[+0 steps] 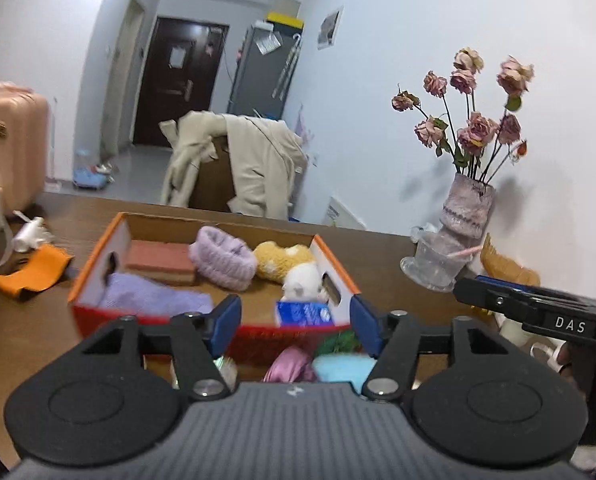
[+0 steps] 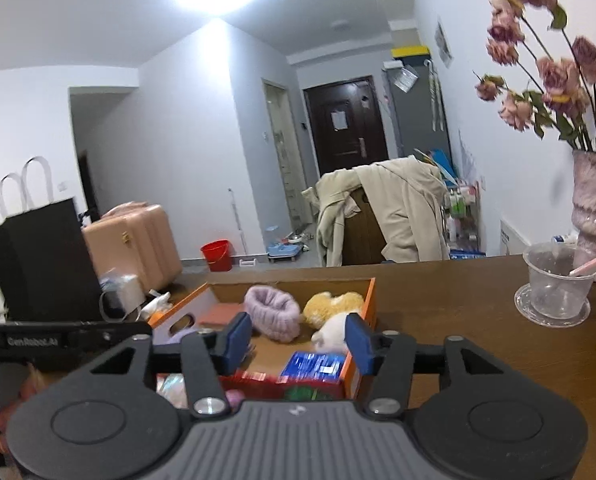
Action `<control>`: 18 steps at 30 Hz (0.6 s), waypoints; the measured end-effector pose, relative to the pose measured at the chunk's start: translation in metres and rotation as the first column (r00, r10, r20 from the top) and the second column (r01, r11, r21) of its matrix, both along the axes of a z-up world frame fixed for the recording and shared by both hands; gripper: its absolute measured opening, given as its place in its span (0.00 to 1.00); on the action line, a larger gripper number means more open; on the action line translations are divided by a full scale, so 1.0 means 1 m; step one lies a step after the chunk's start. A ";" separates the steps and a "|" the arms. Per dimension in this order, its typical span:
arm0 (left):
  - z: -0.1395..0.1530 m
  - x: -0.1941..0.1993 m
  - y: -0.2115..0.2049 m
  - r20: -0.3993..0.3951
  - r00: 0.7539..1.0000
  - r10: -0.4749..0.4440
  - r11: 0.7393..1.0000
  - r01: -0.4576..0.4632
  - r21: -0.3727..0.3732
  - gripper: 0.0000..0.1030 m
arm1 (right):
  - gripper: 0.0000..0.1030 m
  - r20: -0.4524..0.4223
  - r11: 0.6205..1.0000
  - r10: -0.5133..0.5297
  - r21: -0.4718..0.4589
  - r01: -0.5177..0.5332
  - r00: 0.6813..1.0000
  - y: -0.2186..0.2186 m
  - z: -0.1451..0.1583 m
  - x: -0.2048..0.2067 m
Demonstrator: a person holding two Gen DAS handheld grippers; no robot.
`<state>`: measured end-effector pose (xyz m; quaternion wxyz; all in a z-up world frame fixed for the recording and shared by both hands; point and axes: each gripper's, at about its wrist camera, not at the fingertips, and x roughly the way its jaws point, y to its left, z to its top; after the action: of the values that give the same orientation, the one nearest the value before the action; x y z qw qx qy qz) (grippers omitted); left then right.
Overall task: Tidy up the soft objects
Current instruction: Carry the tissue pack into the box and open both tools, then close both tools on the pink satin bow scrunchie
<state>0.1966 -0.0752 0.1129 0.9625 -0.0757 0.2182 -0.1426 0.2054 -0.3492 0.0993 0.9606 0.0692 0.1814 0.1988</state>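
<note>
An orange cardboard box [image 1: 94, 264] [image 2: 371, 304] sits on the brown table just beyond both grippers. Inside it lie a lilac knitted headband [image 1: 222, 258] [image 2: 274, 312], a yellow plush [image 1: 282, 258] [image 2: 329, 306], a white plush [image 1: 301, 282] [image 2: 333, 332], a purple cloth [image 1: 150, 294], a brick-red pad [image 1: 160, 260] and a blue tissue pack [image 1: 303, 314] [image 2: 313, 366]. Before the box's near wall lie a pink satin scrunchie [image 1: 290, 364], a light blue soft item [image 1: 341, 366] and something green [image 1: 337, 342]. My left gripper [image 1: 296, 320] hovers open over these, holding nothing. My right gripper [image 2: 298, 342] is open and empty too.
A vase of dried roses [image 1: 465, 208] and a clear plastic cup [image 1: 433, 264] [image 2: 557, 284] stand at the right by the wall. An orange cloth [image 1: 30, 272] lies left of the box. A black paper bag [image 2: 42, 260] stands far left. A coat-draped chair [image 1: 242, 164] is behind the table.
</note>
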 end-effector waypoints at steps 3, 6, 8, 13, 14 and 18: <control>-0.014 -0.041 -0.002 0.025 1.000 0.018 0.998 -0.019 0.056 0.74 | 0.62 -0.007 0.998 0.051 -0.038 -0.052 0.999 0.002 -0.017 -0.030; -0.040 -0.074 -0.002 -0.016 0.999 0.036 0.997 -0.035 0.068 0.79 | 0.64 -0.045 0.990 0.113 -0.082 -0.116 0.993 0.009 -0.042 -0.052; -0.056 -0.088 -0.001 -0.065 0.997 0.049 0.997 -0.045 0.056 0.79 | 0.64 -0.074 0.987 0.126 -0.094 -0.133 0.989 0.011 -0.057 -0.066; -0.079 -0.109 0.002 -0.122 0.988 0.095 0.994 -0.088 0.059 0.79 | 0.64 -0.122 0.984 0.145 -0.089 -0.156 0.982 0.009 -0.079 -0.094; -0.079 -0.111 0.001 -0.122 0.987 0.100 0.994 -0.094 0.060 0.79 | 0.64 -0.123 0.983 0.143 -0.096 -0.155 0.982 0.009 -0.081 -0.099; -0.078 -0.113 -0.005 -0.111 0.988 0.108 0.992 -0.101 0.072 0.80 | 0.64 -0.124 0.987 0.129 -0.082 -0.140 0.984 0.001 -0.084 -0.106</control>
<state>0.0840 -0.0806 0.0344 0.9565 -0.0633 0.2733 -0.0801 0.0989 -0.3487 0.0148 0.9347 0.0248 0.2510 0.2504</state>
